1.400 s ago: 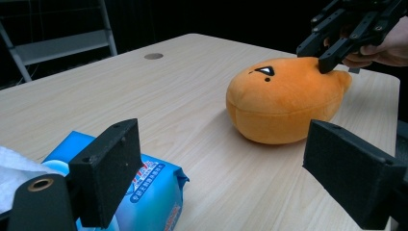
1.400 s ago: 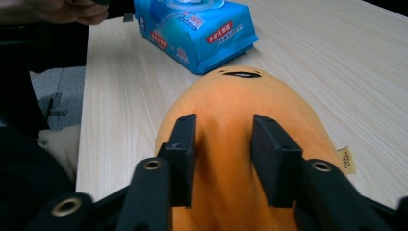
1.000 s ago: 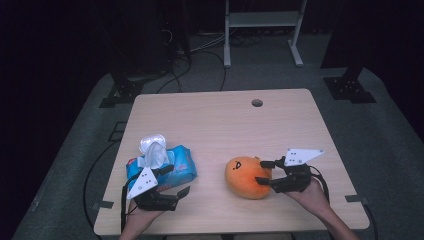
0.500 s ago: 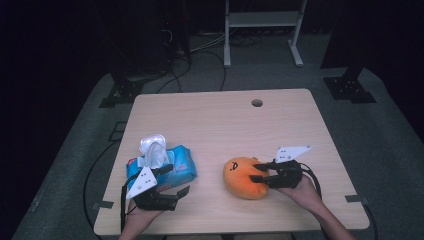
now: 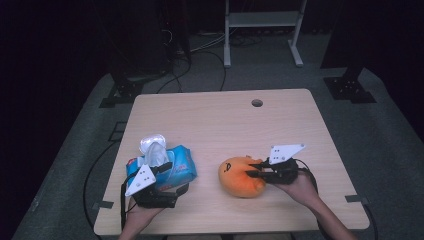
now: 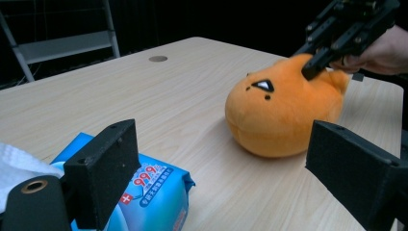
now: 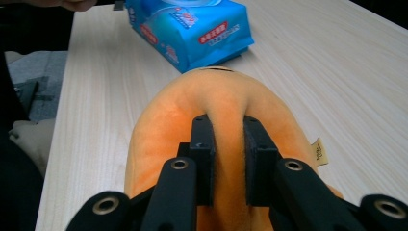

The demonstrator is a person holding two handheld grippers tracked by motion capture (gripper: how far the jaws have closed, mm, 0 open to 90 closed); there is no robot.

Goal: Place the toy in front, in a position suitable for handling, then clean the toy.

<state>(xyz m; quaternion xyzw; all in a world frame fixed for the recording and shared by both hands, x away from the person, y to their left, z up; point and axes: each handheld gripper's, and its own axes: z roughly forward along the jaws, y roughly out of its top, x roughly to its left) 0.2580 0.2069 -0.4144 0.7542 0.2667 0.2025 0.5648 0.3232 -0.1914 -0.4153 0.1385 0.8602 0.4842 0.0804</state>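
I'm watching my R claw (image 7: 227,144) closing, jaws now pinching a fold of the orange plush (image 5: 241,176); grip's on, ready to lift.

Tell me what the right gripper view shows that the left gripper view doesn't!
Right gripper view: the right gripper's fingers pinching a ridge of the orange plush toy, and its side tag. Left gripper view: the toy's face, the round table hole and the left gripper's wide-apart fingers. Both: the toy, blue wipes pack and wooden table.
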